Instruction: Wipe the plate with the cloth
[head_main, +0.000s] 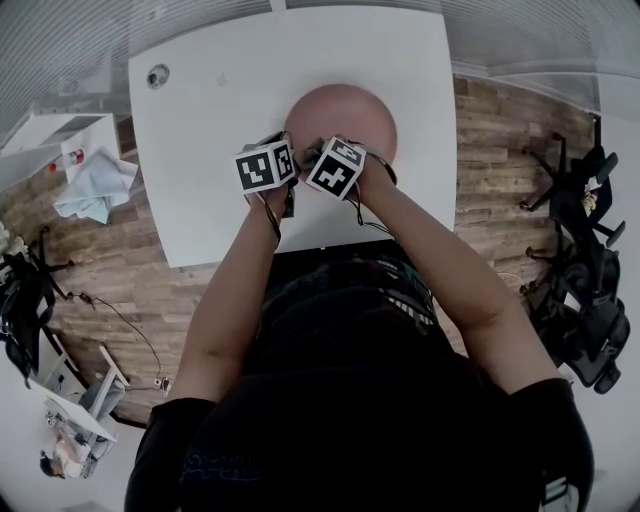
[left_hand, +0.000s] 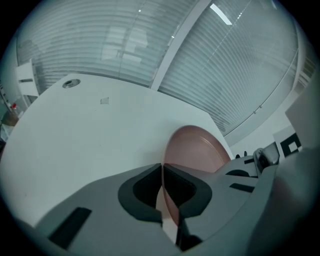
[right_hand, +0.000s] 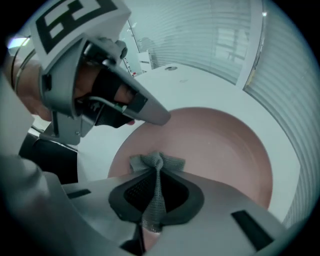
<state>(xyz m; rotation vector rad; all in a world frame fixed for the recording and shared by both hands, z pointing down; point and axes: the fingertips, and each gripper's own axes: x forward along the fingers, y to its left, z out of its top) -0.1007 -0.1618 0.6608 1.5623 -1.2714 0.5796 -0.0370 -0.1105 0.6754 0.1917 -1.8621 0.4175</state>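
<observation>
The white table (head_main: 200, 200) carries the pink plate (head_main: 345, 110), directly ahead of both grippers. Left gripper (left_hand: 162, 172): jaws clamped on the plate's near rim. Right gripper (right_hand: 157, 175): jaws closed on the grey cloth (right_hand: 156, 200), over the plate's near edge. The left gripper crowds its left side. A cable grommet (head_main: 158, 75) sits well ahead-left.

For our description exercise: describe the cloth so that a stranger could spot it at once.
On the white table is a round pink plate. Over its near edge, the right gripper pinches the cloth: small, grey, coarse mesh, unlike the smooth plate.
</observation>
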